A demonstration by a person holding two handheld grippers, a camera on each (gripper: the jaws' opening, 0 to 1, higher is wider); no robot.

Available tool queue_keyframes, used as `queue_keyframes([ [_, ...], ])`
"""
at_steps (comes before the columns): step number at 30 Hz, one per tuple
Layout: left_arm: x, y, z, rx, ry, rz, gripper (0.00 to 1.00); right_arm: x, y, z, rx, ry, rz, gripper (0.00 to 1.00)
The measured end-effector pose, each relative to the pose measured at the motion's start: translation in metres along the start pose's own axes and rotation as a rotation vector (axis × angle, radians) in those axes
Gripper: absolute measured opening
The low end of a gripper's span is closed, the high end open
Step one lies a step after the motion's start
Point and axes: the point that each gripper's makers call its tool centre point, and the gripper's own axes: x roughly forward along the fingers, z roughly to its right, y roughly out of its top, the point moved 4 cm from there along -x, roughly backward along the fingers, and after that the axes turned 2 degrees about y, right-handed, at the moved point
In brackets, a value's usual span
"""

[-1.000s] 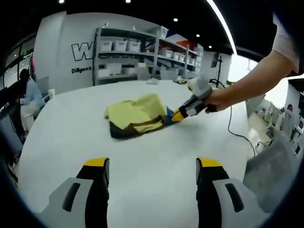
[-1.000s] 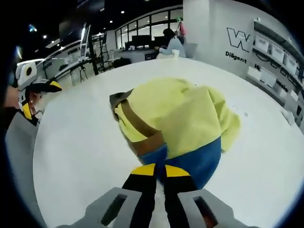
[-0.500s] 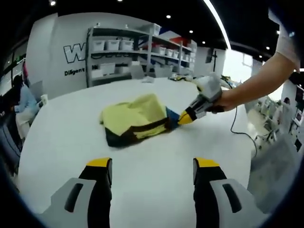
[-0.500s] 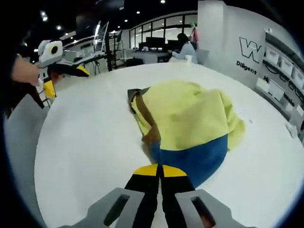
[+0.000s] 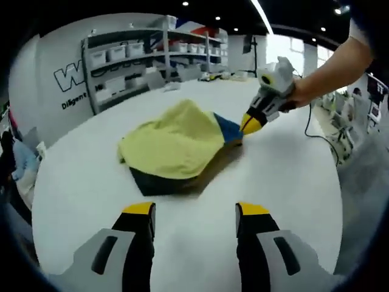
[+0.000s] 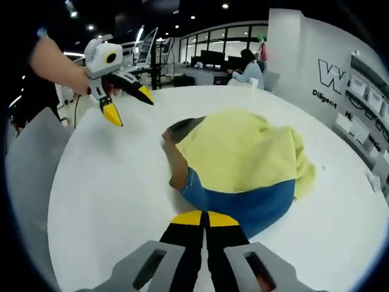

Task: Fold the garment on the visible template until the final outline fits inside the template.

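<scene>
The soft yellow garment with a blue hem panel and brown trim [image 5: 176,146] lies bunched in a rough mound near the middle of the round white bench [image 5: 292,182], well in from every edge. The right gripper [image 6: 203,220] has its yellow-tipped fingers [image 6: 185,218] pressed together at the blue panel [image 6: 243,204]; they appear to be pinching that edge, and in the left gripper view the same tool [image 5: 250,123] sits at the blue corner with the cloth raised a little there. The left gripper [image 5: 193,210] hangs above bare bench on the near side of the garment, its fingers [image 5: 140,210] spread wide and holding nothing. No template outline can be made out on the bench surface under or around the cloth, so the fit cannot be checked directly. Judging by the pile, the garment is already doubled over itself at least once, but the outline is uneven, with brown and dark layers [image 6: 176,164] sticking out on one side. What seems left is to bring the held blue edge across, flatten the stack and tidy the stray edges.
</scene>
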Motion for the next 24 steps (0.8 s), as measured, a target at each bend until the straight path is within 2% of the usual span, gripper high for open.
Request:
queue_keyframes([
  [2,0.005,0.000,-0.002,0.041,-0.010,-0.008,0.45,0.000,0.000,0.002,-0.010,0.001,-0.001,0.00],
  [4,0.012,0.001,-0.008,0.132,0.000,-0.025,0.41,-0.002,0.001,0.001,-0.016,0.002,-0.002,0.00],
  [9,0.025,0.005,-0.014,0.300,-0.001,-0.050,0.35,-0.006,0.002,0.001,-0.028,0.005,-0.003,0.00],
  [13,0.034,0.008,-0.014,0.431,-0.027,-0.066,0.30,-0.009,0.004,0.001,-0.045,0.010,-0.001,0.00],
  [17,0.042,0.011,-0.011,0.499,-0.051,-0.074,0.27,-0.011,0.004,0.001,-0.053,0.015,0.001,0.00],
  [19,0.046,0.010,-0.011,0.570,-0.064,-0.095,0.27,-0.012,0.002,0.002,-0.056,0.017,0.000,0.00],
  [21,0.048,0.009,-0.009,0.593,-0.074,-0.103,0.25,-0.012,0.002,0.002,-0.060,0.021,0.000,0.00],
  [24,0.051,0.005,-0.009,0.673,-0.089,-0.140,0.23,-0.013,0.000,0.001,-0.063,0.027,-0.002,0.00],
])
